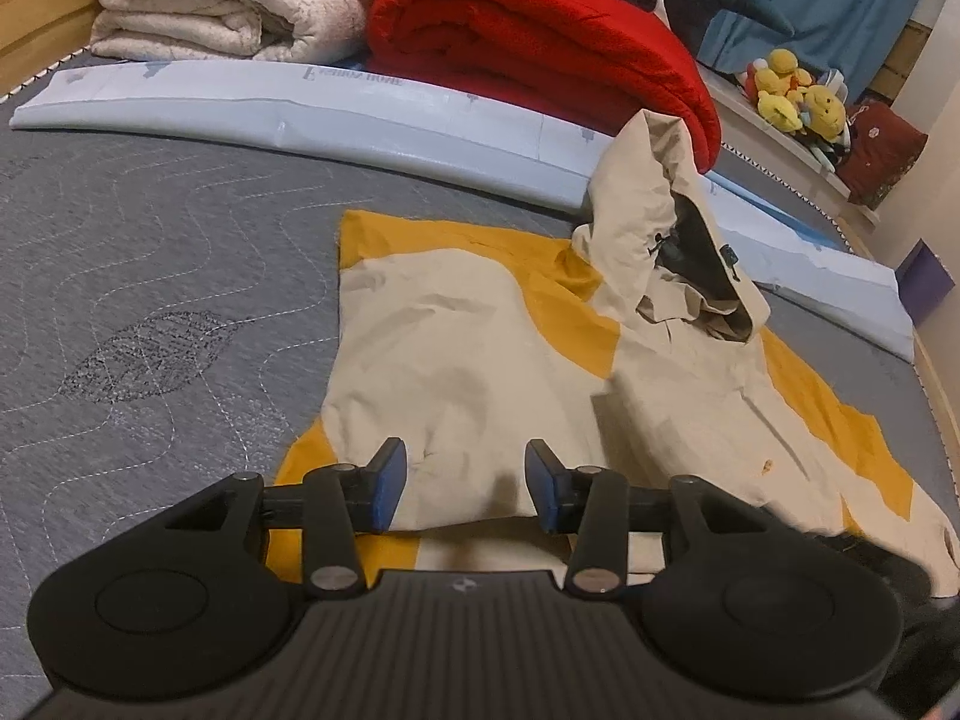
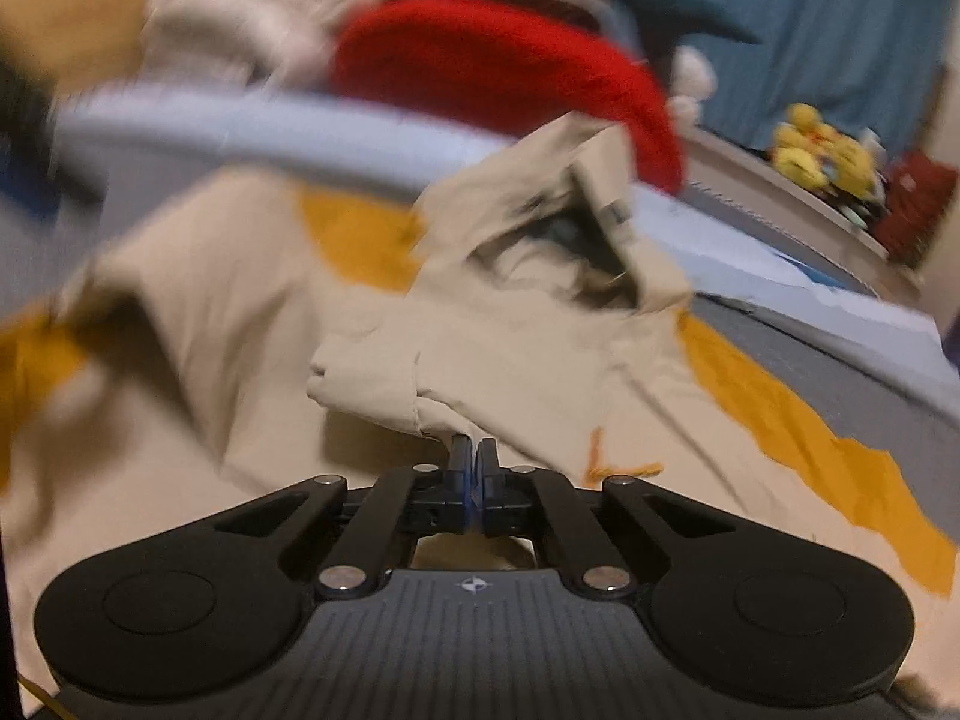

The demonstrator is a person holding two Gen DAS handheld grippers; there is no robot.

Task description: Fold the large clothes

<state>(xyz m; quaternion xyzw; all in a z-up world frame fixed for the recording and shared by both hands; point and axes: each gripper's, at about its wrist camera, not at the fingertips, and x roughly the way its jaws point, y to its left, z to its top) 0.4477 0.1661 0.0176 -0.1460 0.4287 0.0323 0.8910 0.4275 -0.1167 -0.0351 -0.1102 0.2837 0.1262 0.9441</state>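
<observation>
The beige and yellow jacket (image 1: 480, 360) lies spread on the bed (image 1: 150, 276). The right tongs (image 2: 473, 456) pinch a bunched fold; the left tongs (image 1: 465, 483) hover released. Drawing the fold across smoothly should avoid creases.

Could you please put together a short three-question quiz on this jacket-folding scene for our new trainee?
1. True or false: the left gripper has its jaws apart above the beige jacket.
2. What does the right gripper pinch? A) the red blanket B) a fold of the beige jacket C) a yellow plush toy
3. Fill in: the jacket's hood stands up in front of the ____ blanket.

Key
1. True: the pads stand clear of each other with cloth showing between them.
2. B: the jaws are closed on a bunched fold of jacket cloth.
3. Red.
</observation>
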